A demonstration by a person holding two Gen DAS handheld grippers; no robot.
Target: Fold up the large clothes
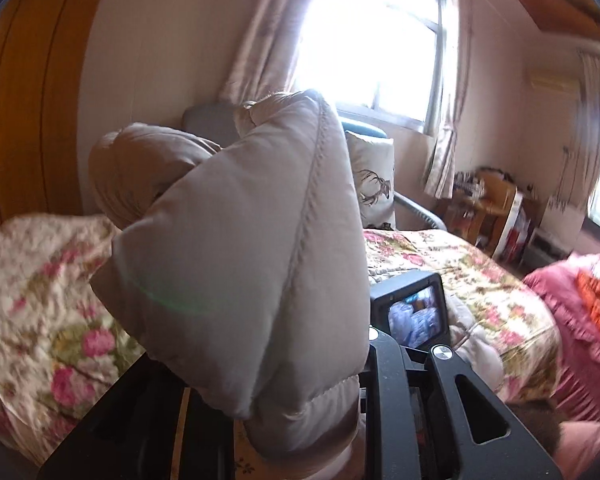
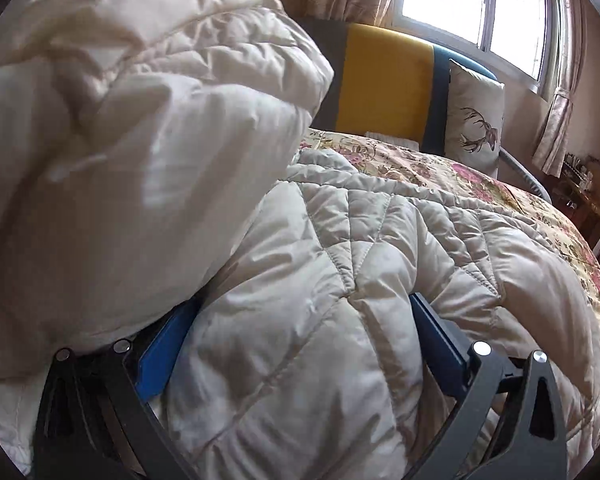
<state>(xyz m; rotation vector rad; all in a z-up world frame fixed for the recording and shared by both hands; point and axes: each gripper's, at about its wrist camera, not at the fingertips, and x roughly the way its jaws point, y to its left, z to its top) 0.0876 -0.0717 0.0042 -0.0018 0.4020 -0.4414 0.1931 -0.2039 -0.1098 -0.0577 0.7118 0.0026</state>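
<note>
Straddling the quilted coat point(image 2: 300, 280), right gripper point(image 2: 304, 344) jaws gape; left gripper point(image 1: 284, 412) jaws pinch it

Cream quilted puffer jacket point(image 2: 340, 280), partly lifted off the bed

Body lies bunched on the floral bedspread point(image 2: 500, 196), away from the headboard end; diamond and channel stitching, glossy fabric, heavily creased. One padded section point(image 1: 240, 240) is raised upright and drooping over itself, seam running down its middle, looking beige-grey against the window light. Another puffy fold point(image 2: 140, 140) hangs above the body's left side.
</note>
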